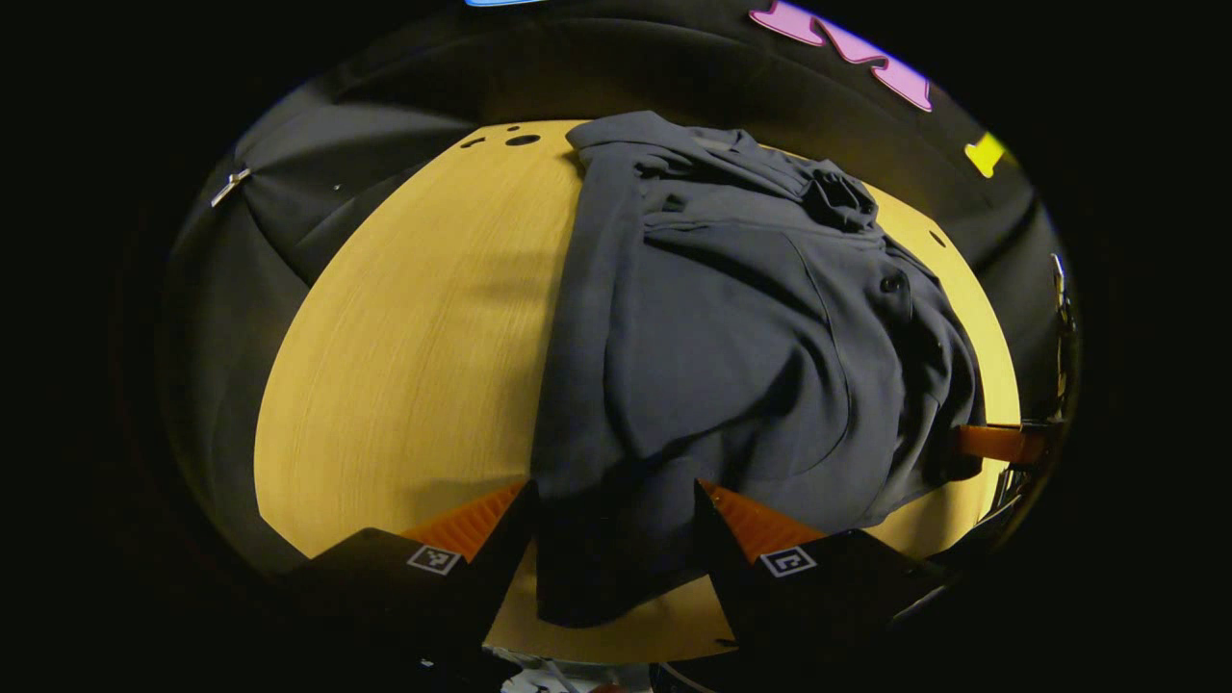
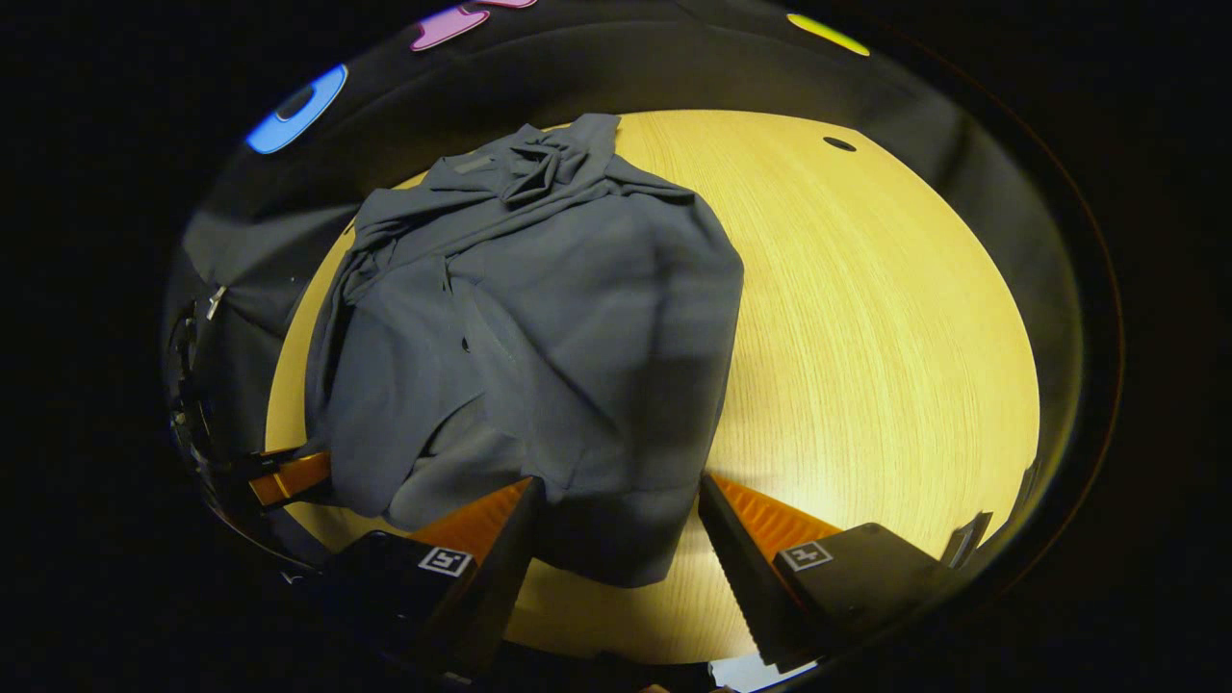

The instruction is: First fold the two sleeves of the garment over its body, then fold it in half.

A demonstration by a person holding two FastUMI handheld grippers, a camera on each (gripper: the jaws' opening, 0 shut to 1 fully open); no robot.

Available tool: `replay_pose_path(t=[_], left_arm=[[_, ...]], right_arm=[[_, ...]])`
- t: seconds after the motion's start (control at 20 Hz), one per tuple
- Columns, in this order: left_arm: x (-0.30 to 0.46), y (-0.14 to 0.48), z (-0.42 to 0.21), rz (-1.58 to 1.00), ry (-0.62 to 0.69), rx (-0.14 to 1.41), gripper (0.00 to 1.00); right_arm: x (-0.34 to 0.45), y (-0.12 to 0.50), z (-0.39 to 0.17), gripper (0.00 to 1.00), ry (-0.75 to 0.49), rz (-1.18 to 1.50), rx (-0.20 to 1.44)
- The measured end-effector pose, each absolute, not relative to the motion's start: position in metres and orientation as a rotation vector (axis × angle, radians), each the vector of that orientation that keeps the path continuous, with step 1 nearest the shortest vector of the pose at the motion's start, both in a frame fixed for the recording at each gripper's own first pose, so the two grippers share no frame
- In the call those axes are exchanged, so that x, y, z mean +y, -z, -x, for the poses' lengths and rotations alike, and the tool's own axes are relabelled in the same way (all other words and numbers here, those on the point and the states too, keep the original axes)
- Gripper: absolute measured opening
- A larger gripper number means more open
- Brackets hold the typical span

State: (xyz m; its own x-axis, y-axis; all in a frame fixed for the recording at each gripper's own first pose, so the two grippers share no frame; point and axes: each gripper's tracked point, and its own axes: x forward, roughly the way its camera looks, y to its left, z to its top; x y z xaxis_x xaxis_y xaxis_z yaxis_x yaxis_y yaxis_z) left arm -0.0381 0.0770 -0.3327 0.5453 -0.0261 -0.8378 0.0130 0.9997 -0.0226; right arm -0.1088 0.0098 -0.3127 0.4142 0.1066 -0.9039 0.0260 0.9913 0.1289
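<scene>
A dark grey buttoned shirt point(image 1: 731, 337) lies bunched on the wooden table point(image 1: 404, 337), its collar point(image 1: 837, 197) at the far end and cloth folded over the body. My left gripper point(image 1: 611, 496) is open, and its wide-apart fingers straddle the shirt's near hem. The right gripper's finger point(image 1: 1001, 443) touches the shirt's right edge. In the right gripper view the shirt point(image 2: 539, 337) covers the left of the table point(image 2: 866, 337). My right gripper point(image 2: 616, 491) is open around the shirt's near corner. The left gripper point(image 2: 289, 476) shows at the shirt's left edge.
Small round holes point(image 1: 523, 140) mark the table's far side, one hole point(image 2: 839, 143) far right in the right gripper view. Black cloth walls surround the table, with a metal clip point(image 1: 229, 186) on the left. Bare wood lies left of the shirt in the left gripper view.
</scene>
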Motion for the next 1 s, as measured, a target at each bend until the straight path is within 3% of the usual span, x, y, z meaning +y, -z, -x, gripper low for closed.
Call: replay_pose_path(t=[0.25, 0.45, 0.5, 0.65, 0.75, 0.85, 1.0], left_arm=[[0.074, 0.333, 0.040, 0.001, -0.009, 0.973, 1.00], [0.066, 0.334, 0.039, -0.012, 0.027, 0.971, 0.93], [0.061, 0.334, 0.038, -0.029, 0.049, 0.965, 0.89], [0.047, 0.335, 0.036, -0.067, 0.082, 0.929, 0.50], [0.042, 0.333, 0.035, -0.083, 0.090, 0.905, 0.23], [0.040, 0.332, 0.032, -0.064, 0.102, 0.896, 0.13], [0.040, 0.317, 0.029, 0.033, 0.107, 0.852, 0.09]], right_arm=[[0.011, 0.321, 0.112, 0.98, -0.042, -0.088, 1.157], [0.009, 0.325, 0.115, 0.93, -0.031, 0.038, 1.185], [0.017, 0.327, 0.112, 0.83, -0.064, 0.036, 1.184], [0.031, 0.326, 0.108, 0.36, -0.119, 0.017, 1.179], [0.036, 0.327, 0.106, 0.16, -0.168, -0.035, 1.195], [0.038, 0.325, 0.108, 0.09, -0.187, -0.110, 1.209], [0.037, 0.323, 0.105, 0.05, -0.196, -0.140, 1.208]])
